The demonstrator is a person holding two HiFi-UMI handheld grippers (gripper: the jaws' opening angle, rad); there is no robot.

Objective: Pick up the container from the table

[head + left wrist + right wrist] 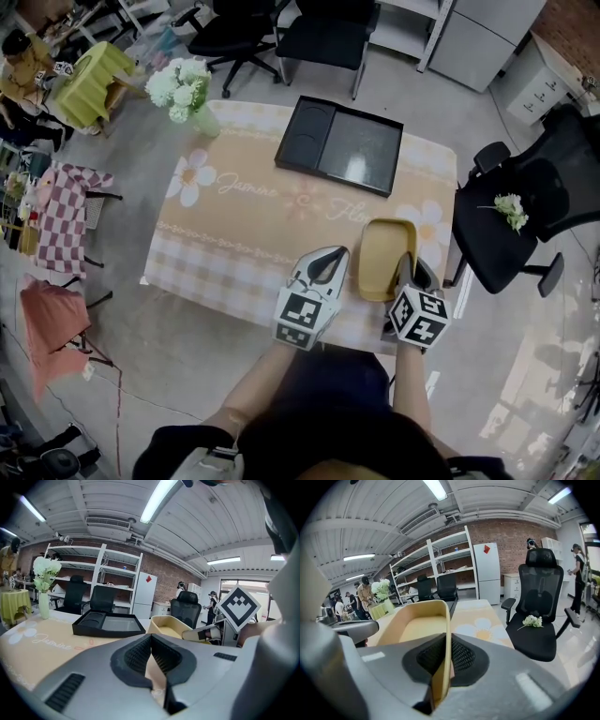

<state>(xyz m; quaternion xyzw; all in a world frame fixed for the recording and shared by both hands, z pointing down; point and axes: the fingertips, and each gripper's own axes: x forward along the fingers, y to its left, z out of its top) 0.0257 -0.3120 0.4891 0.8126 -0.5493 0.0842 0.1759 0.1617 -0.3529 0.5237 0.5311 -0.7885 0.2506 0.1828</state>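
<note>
A pale yellow oblong container (384, 255) sits at the near right of the table (234, 234). My right gripper (405, 261) is shut on the container's right wall. In the right gripper view that thin wall (440, 667) stands edge-on between the ribbed pads (461, 656). My left gripper (330, 255) hangs just left of the container, apart from it. Its jaws (151, 635) are shut with nothing between them. The left gripper view shows the container (168, 624) ahead and to the right. Whether the container's base still touches the cloth, I cannot tell.
A black two-compartment tray (342, 145) lies at the far middle of the table, and a vase of white flowers (183, 94) stands at the far left corner. A black office chair (525, 216) holding a flower sprig stands right of the table. More chairs stand beyond.
</note>
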